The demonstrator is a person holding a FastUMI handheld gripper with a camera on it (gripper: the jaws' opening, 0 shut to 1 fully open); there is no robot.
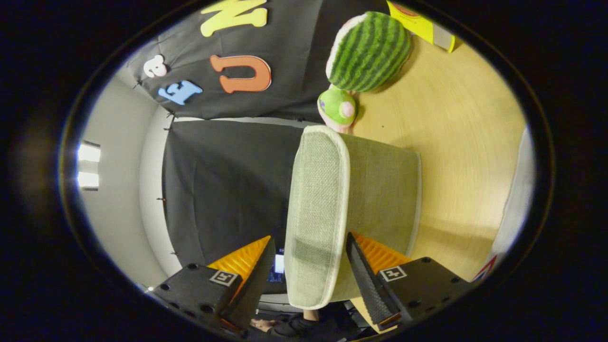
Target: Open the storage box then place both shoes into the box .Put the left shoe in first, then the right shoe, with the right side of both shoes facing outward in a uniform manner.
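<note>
hand-held gripper (311, 275): rolled sideways, fingers spread and straddling the lid edge, not pressing it | storage box (380, 199): pale green fabric, sitting on the wooden worktop (456, 142), lid (316, 213) facing the gripper | watermelon plush (368, 50) lying beyond the box

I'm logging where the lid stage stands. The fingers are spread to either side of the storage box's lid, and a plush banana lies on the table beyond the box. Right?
Not quite: the gripper view shows a plush watermelon, not a banana, on the table beyond the storage box. The fingers do stand spread either side of the lid.
</note>
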